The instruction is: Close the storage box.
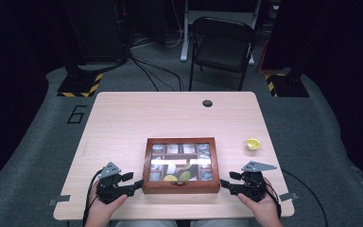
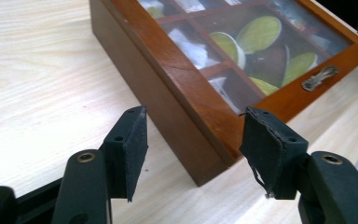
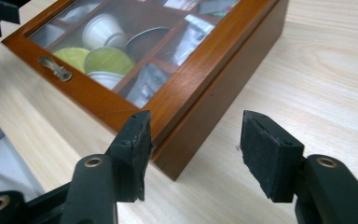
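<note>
1. A closed wooden box (image 1: 181, 165) with a glass-paned lid sits on the near half of a pale wooden table (image 1: 137, 118), its front edge and small metal handle (image 1: 180, 183) facing the person.

2. The left gripper (image 1: 134, 183) is held at the box's near left corner, the right gripper (image 1: 226, 183) at its near right corner; a hand grips each from the table's front edge, and the forearms are cut off by the bottom of the high view.

3. In the left gripper view the left gripper's jaws stand partly open around the corner of the box, with a gap visible beside each pad, so nothing is gripped. One pad's (image 2: 266, 144) edge looks frayed.

4. In the right gripper view the right gripper's jaws are likewise partly open. One pad (image 3: 137, 142) sits just at the box corner; whether it touches the wood cannot be told. The other pad stands clear over bare table.

5. Through the glass, dividers split the interior into compartments holding foil sachets, white cups and pods with green lids (image 3: 107, 60). Glare on the pane blurs much of this, and the far compartments are cut off in both gripper views.

6. A small yellow-topped pod (image 1: 253, 144) stands alone on the table, right of the box and well apart from it; its details are too small to make out.

7. Beyond the table, a black folding chair (image 1: 222, 45) stands in a dim room.
</note>
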The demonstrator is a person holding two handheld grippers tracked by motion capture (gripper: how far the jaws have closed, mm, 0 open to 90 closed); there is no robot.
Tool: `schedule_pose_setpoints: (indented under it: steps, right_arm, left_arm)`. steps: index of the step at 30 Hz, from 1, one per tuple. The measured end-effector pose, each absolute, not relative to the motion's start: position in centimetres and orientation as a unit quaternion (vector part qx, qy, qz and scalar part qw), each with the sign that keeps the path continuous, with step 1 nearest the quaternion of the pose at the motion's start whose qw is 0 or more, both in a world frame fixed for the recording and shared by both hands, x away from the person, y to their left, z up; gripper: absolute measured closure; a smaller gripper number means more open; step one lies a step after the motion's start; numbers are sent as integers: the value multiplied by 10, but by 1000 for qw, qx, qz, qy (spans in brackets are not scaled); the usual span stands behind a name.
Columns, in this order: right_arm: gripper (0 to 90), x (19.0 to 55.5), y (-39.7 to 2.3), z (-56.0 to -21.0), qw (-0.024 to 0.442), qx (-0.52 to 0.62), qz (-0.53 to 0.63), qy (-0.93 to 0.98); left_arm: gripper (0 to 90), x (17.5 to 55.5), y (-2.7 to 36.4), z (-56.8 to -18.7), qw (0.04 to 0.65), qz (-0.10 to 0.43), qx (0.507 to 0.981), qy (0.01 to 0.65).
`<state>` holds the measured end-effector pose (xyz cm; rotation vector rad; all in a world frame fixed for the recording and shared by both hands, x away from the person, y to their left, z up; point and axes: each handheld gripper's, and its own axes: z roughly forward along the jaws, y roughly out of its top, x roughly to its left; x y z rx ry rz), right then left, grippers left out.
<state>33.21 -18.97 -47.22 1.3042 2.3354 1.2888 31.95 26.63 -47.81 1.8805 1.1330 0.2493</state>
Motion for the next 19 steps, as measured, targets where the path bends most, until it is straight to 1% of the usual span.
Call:
schedule_pose_setpoints:
  steps: [6, 10, 15, 19]
  right_arm:
    - [385, 342, -201, -477, 104, 458, 429, 772]
    - [378, 347, -207, -481, 114, 473, 426, 763]
    - [369, 348, -210, -484, 113, 478, 421, 763]
    - [339, 346, -209, -481, 123, 470, 424, 764]
  left_arm:
    - [388, 326, 272, -481, 444, 104, 759, 465]
    - [384, 330, 277, -482, 433, 113, 763, 466]
    - [368, 334, 282, -484, 445, 102, 756, 470]
    - [356, 329, 281, -480, 463, 99, 750, 463]
